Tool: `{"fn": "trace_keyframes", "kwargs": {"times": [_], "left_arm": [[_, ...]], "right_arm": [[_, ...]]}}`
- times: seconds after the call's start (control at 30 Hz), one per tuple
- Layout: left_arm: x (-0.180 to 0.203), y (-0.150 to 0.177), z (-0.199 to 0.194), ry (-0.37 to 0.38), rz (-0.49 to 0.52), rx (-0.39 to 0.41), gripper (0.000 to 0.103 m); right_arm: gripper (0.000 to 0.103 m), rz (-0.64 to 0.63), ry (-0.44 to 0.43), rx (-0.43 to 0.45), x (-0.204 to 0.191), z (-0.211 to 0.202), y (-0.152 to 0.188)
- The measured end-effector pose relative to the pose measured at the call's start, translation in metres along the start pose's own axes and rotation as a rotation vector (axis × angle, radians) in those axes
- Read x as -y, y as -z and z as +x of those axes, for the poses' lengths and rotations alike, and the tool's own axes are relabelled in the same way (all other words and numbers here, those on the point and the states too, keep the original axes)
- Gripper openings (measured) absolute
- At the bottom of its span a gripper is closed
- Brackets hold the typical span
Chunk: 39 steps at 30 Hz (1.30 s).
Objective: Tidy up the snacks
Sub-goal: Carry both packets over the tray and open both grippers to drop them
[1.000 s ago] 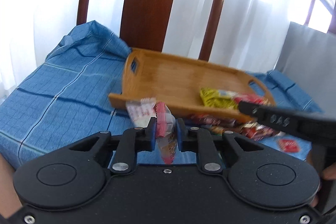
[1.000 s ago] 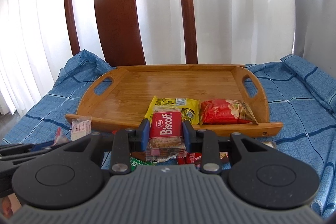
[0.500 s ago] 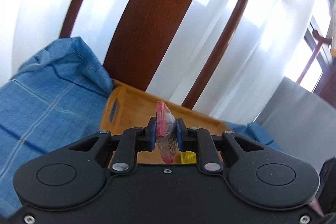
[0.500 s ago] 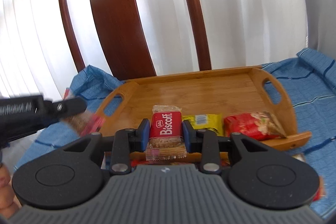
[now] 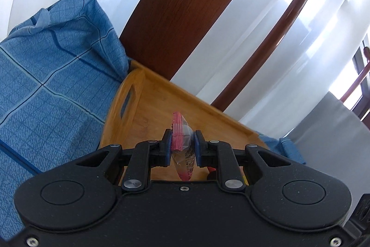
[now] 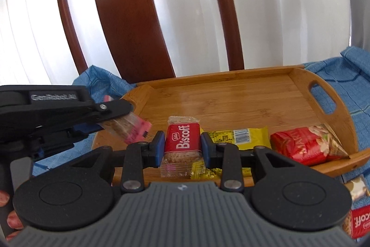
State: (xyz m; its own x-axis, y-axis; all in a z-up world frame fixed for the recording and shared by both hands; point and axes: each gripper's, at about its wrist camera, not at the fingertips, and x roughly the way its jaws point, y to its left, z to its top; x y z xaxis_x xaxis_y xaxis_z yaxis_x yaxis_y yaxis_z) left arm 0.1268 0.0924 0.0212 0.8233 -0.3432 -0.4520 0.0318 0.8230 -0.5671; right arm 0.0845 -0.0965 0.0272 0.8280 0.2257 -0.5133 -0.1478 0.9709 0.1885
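My left gripper (image 5: 181,144) is shut on a pink and clear snack packet (image 5: 182,154), held in the air over the left end of the wooden tray (image 5: 161,108). In the right wrist view the left gripper (image 6: 108,117) holds that packet (image 6: 134,129) above the tray's left rim. My right gripper (image 6: 182,149) is shut on a red Biscoff packet (image 6: 182,140), held above the tray's (image 6: 242,96) front edge. A yellow packet (image 6: 238,136) and a red nut bag (image 6: 300,148) lie in the tray near its front.
A blue checked cloth (image 5: 46,96) covers the surface under the tray. A dark wooden chair back (image 6: 129,15) and white curtains stand behind. More snacks lie in front of the tray, among them another Biscoff packet (image 6: 360,221).
Both grippers have risen with their packets and moved forward over the tray. The left gripper has swung in over the tray's left end.
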Motion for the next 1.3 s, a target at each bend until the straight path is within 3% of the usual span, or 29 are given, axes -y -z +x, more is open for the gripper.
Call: {"fn": "trace_keyframes", "kwargs": {"times": [0.57, 0.8, 0.87, 0.9, 1.17, 1.3], "left_arm": [[0.000, 0.007, 0.011, -0.045, 0.036, -0.038, 0.019], [0.001, 0.008, 0.010, -0.084, 0.084, -0.036, 0.024], [0.003, 0.007, 0.007, -0.092, 0.104, -0.032, 0.025], [0.003, 0.007, 0.006, -0.092, 0.113, -0.031, 0.025], [0.013, 0.011, 0.002, -0.104, 0.185, -0.035, 0.053], [0.016, 0.012, 0.001, -0.100, 0.210, -0.025, 0.076]], "right_arm": [[0.038, -0.025, 0.031, -0.047, -0.008, 0.019, 0.007], [0.039, -0.024, 0.033, -0.050, -0.008, 0.022, 0.007], [0.040, -0.028, 0.029, -0.050, -0.008, 0.022, 0.008], [0.046, -0.030, 0.027, -0.049, -0.009, 0.022, 0.008], [0.048, -0.029, 0.008, -0.035, -0.008, 0.017, 0.007], [0.049, -0.026, 0.002, -0.027, -0.005, 0.010, 0.007]]}}
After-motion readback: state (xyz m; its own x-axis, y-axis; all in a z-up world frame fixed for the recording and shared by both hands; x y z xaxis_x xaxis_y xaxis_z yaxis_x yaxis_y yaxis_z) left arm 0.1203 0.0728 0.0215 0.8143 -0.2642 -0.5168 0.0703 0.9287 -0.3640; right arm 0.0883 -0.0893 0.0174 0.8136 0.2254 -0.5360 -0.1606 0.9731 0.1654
